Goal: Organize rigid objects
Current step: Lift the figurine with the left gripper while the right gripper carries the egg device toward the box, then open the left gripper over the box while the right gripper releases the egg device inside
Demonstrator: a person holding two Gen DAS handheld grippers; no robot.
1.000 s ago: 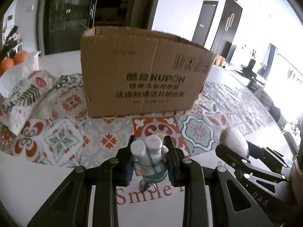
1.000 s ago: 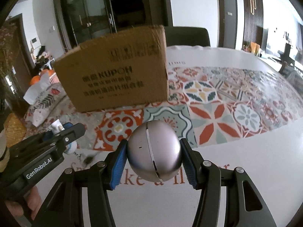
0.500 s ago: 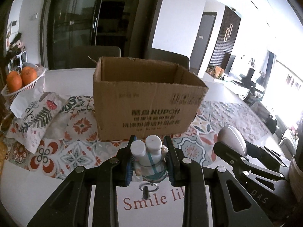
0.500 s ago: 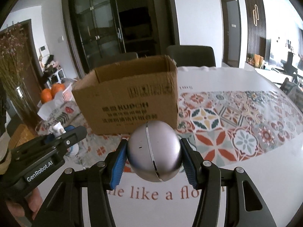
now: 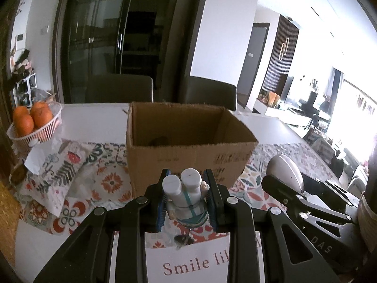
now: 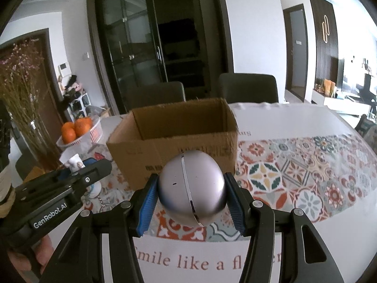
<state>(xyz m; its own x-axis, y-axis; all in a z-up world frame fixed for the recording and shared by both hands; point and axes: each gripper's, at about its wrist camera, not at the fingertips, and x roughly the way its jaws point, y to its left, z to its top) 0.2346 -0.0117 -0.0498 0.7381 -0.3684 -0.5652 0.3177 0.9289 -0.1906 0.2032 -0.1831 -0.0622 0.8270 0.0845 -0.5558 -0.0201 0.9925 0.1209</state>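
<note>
My left gripper (image 5: 187, 198) is shut on a small white figurine keychain (image 5: 186, 195), held in the air in front of an open cardboard box (image 5: 188, 155). My right gripper (image 6: 192, 200) is shut on a silver egg-shaped device (image 6: 192, 189), also lifted in front of the box (image 6: 174, 146). The silver device also shows at right in the left wrist view (image 5: 284, 173). The left gripper with the figurine also shows at left in the right wrist view (image 6: 75, 165). A dark item lies inside the box.
A white basket of oranges (image 5: 35, 122) stands at the far left, with a patterned cloth pouch (image 5: 59, 169) beside it. The box sits on a tiled-pattern table runner (image 6: 306, 169). Two chairs (image 5: 207, 92) stand behind the table. Dried flowers (image 6: 21, 99) stand at left.
Both grippers have risen with their objects. The box's open top and inside have come into view and the box looks lower and farther.
</note>
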